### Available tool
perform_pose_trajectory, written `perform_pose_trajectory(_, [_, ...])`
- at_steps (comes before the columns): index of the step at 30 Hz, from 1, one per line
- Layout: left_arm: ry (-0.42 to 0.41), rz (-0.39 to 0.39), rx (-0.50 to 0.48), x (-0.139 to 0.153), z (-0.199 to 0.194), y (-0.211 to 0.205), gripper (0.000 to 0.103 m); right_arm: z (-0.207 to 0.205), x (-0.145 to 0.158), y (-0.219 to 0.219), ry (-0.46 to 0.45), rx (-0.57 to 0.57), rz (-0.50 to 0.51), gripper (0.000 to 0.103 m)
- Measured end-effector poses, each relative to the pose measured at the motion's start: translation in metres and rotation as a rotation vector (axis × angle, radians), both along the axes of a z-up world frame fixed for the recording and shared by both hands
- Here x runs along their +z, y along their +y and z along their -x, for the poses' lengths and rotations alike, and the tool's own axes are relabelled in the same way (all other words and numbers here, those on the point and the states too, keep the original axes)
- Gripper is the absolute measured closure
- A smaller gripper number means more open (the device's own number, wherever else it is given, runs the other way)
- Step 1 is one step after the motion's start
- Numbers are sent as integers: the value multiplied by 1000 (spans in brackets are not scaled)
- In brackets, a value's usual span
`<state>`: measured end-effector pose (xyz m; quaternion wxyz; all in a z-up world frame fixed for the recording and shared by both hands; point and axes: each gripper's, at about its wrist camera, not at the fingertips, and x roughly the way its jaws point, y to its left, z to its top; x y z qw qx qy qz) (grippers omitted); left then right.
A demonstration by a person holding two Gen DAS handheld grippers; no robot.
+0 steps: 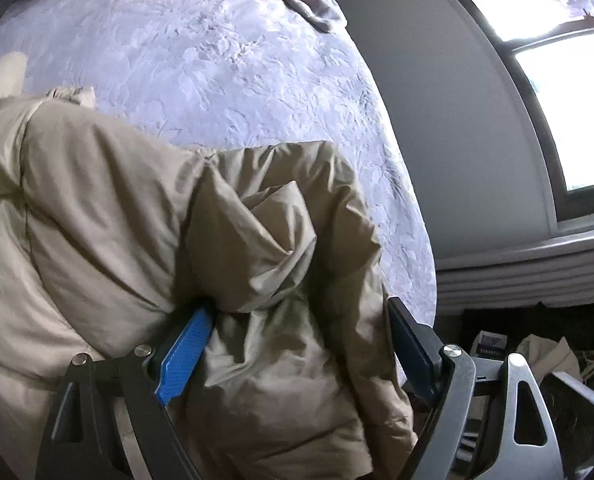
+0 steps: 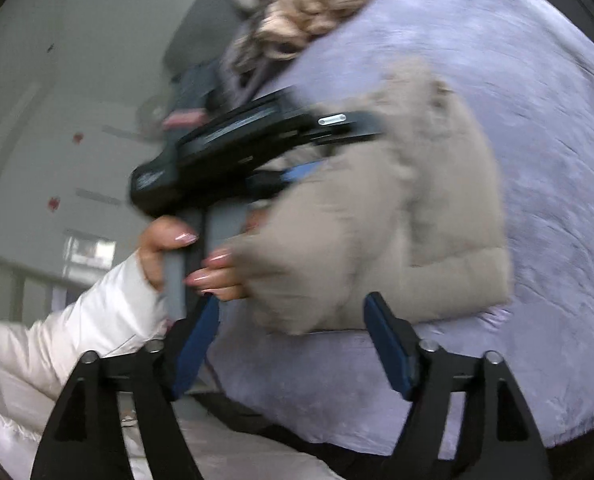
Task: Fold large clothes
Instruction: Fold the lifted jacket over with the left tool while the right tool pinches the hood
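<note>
Left wrist view: the left gripper [image 1: 297, 344] stands spread wide, pinching nothing; the beige padded jacket [image 1: 145, 208] bunches between and beyond its fingers on the lilac bed [image 1: 237, 72]. Right wrist view: the right gripper [image 2: 293, 344] is spread, empty, the jacket just ahead, the person's left hand [image 2: 185, 256] ahead-left

A home bedroom: lavender-covered bed [image 1: 225, 80], window [image 1: 557, 80], rumpled bedding [image 2: 317, 4].

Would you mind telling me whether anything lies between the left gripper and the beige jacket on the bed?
Nothing visible does. The left gripper is open, its jaws straddling a bunched fold of the beige jacket, which lies on the lavender bedspread.
</note>
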<state>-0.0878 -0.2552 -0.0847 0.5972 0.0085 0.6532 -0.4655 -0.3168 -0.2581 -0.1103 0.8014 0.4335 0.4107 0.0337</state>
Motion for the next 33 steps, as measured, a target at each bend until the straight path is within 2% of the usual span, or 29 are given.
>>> perform_pose_trajectory(3, [-31,33,1,22,-6,7,18,-25,-10,12,68,-29,91,23])
perform_pose_trajectory(6, [-149,79,48,51,-25,45,18,-28,-21,1,140,-124,117,23])
perform_pose_trajectory(7, [-190,79,78,53,-30,56,18,-26,-26,-4,164,-162,121,23])
perform_pose_trajectory(9, [-265,53,154,56,-47,82,18,-18,-32,-11,195,-199,123,23])
perform_pose_trajectory(12, [-305,-41,255,38,-74,113,18,-11,-38,-18,200,-213,87,25])
perform_pose_trajectory(14, [-307,-100,311,15,-90,129,18,-15,-42,-20,194,-204,60,42])
perform_pose_trajectory(15, [-303,-118,329,5,-95,132,18,-20,-44,-24,194,-195,48,69])
perform_pose_trajectory(16, [-296,-133,346,-4,-99,135,18,-37,-46,-27,202,-183,44,84])
perform_pose_trajectory(18, [-288,-142,367,-21,-101,133,18,-50,-42,-27,213,-174,111,89])
perform_pose_trajectory(22, [-334,-142,295,-24,-85,104,17,-41,-22,-20,232,-143,310,93])
perform_pose_trajectory(26, [-402,-126,190,-18,-51,65,17,-18,-38,-30,327,-161,405,93])
perform_pose_trajectory(28, [-420,-113,160,-13,-37,49,17,-4,-55,-39,376,-178,404,94])
perform_pose_trajectory(31, [-453,-115,126,-12,-22,34,17,11,-92,-54,453,-186,346,94])
perform_pose_trajectory(33, [-470,-132,119,-13,-19,31,17,17,-104,-59,480,-183,300,93])
